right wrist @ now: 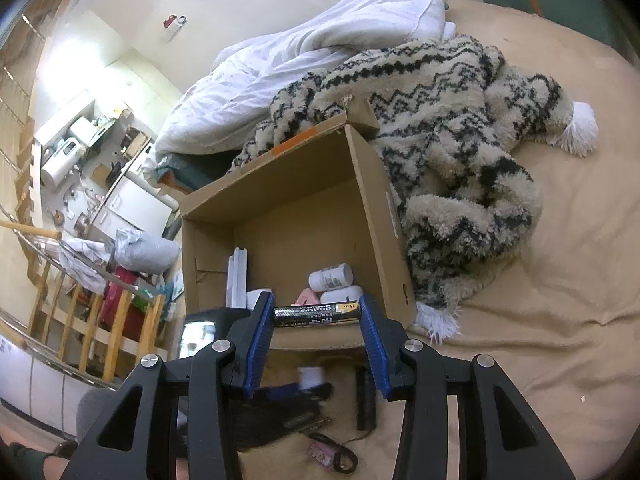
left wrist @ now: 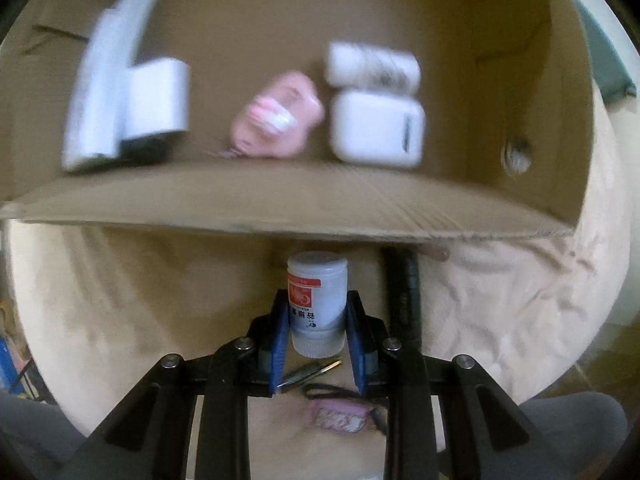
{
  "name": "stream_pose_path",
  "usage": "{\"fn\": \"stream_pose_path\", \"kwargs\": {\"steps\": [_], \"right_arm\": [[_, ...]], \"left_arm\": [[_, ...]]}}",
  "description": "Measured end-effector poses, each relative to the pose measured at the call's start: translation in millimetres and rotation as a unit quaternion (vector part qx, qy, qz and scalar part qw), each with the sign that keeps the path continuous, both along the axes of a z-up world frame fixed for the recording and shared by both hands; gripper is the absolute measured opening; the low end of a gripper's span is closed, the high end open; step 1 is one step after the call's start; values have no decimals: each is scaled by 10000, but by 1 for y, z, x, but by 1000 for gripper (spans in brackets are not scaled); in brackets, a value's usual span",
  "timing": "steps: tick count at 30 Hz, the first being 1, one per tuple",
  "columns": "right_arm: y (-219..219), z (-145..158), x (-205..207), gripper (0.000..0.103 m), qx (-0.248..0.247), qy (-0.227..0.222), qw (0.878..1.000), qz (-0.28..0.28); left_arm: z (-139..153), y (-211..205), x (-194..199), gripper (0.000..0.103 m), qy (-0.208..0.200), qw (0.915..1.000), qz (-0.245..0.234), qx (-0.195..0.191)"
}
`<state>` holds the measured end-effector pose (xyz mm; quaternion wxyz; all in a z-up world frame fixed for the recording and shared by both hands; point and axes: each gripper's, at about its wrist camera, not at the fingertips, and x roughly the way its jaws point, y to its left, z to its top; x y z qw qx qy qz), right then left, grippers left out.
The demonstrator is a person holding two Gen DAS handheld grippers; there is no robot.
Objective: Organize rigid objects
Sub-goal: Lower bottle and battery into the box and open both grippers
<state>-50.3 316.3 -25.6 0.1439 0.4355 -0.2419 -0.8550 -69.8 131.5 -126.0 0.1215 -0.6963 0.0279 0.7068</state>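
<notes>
L gripper [left wrist: 318,330] blue pads clamped on white bottle [left wrist: 317,300], upright betw jaws, just outside cardboard box [left wrist: 280,200] near wall. R gripper [right wrist: 317,320] pinched batt pack [right wrist: 316,315] endwise, above box rim. Beige bedsheet [right wrist: 540,300] below; patterned fleece blanket [right wrist: 440,140] behind box.

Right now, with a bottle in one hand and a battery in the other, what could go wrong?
The white bottle sits just outside the cardboard box; it could clip the near wall going in. The battery is pinched end to end and might pop out. Dropped, the bottle could knock the pink case.
</notes>
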Motion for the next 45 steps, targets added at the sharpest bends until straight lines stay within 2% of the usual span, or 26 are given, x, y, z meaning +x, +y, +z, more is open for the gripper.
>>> {"fn": "stream_pose_path", "kwargs": {"steps": [5, 13, 15, 18, 22, 26, 30, 35, 39, 45], "right_arm": [[-5, -2, 0, 45, 139, -35, 9999, 43], [-13, -2, 3, 45, 352, -24, 9993, 143], [-17, -1, 3, 45, 419, -8, 9989, 201], [-23, -1, 1, 45, 498, 29, 9983, 310], [-33, 0, -5, 45, 633, 66, 9969, 462], [-43, -3, -14, 45, 844, 69, 9947, 591], [-51, -10, -32, 45, 1050, 19, 9923, 663], [-62, -26, -49, 45, 1242, -212, 9891, 769], [-67, -39, -53, 45, 1310, -500, 9863, 869], [-69, -48, -53, 45, 1337, -703, 9839, 951]], "left_arm": [[40, -29, 10, 24, 611, 9979, -197, -128], [91, -83, 31, 24, 1346, 9906, -120, -210], [95, -89, 7, 24, 1507, 9883, -100, -227], [107, -87, -3, 24, 1788, 9836, -54, -231], [106, -81, -17, 24, 2019, 9793, 8, -150], [127, -85, -32, 24, 2176, 9759, 9, -131], [125, -68, -46, 24, 2159, 9763, -86, -70], [105, -34, -60, 24, 2146, 9762, -276, -112], [90, -14, -74, 24, 2045, 9779, -403, -173], [66, 9, -86, 24, 1926, 9796, -491, -305]]}}
